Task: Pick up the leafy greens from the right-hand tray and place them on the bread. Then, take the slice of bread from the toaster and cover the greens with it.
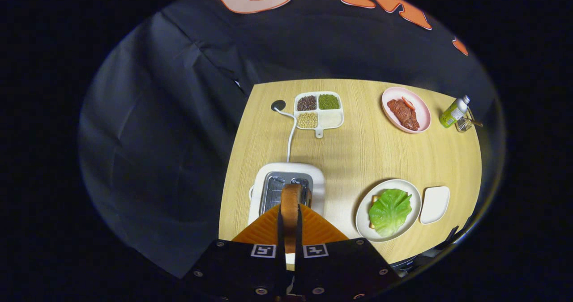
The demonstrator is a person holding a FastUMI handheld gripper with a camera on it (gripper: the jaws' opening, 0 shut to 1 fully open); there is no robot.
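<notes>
Gripper (290, 223): fingers clamped on bread slice (291, 208), edge-on, above toaster (286, 190) at table's near-left. Greens (390, 211) lie on plate (363, 212), right of toaster, bare tabletop (353, 154) btwn. Small tray (435, 204) just right of plate, nr table's right edge.

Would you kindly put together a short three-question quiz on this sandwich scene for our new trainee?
1. True or false: the gripper is shut on the slice of bread above the toaster.
2. Where do the leafy greens lie? A) on the small white tray B) on the round plate, over bread C) on the pink plate
3. Fill in: the divided dish beyond the toaster has ___ compartments.

Key: 1 true; 2 B; 3 four.
</notes>
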